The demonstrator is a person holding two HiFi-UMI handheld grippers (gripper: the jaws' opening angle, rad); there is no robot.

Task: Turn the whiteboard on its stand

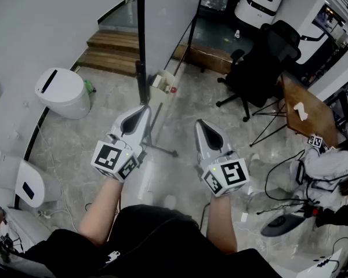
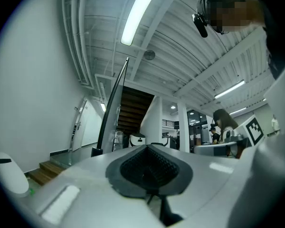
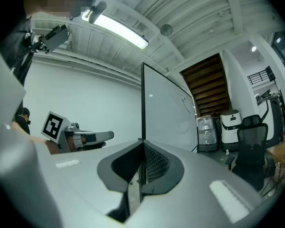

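Whiteboard (image 1: 168,22): upright on its stand (image 1: 162,150), at the far middle of the floor (image 1: 180,178).
Left gripper (image 1: 140,112): before the whiteboard, apart from it, over the stand's near leg.
Right gripper (image 1: 203,126): just right of the left gripper, level with it, apart from the stand.
Steps (image 1: 113,51): behind the whiteboard, at the floor's far left.
Round bin (image 1: 61,91): left of the stand, by the floor's left edge.
Low unit (image 1: 20,181): near left corner, before the round bin.
Office chair (image 1: 261,62): right of the whiteboard.
Table (image 1: 307,112): right of the office chair, at the floor's right edge.
Person (image 1: 330,167): before the table.
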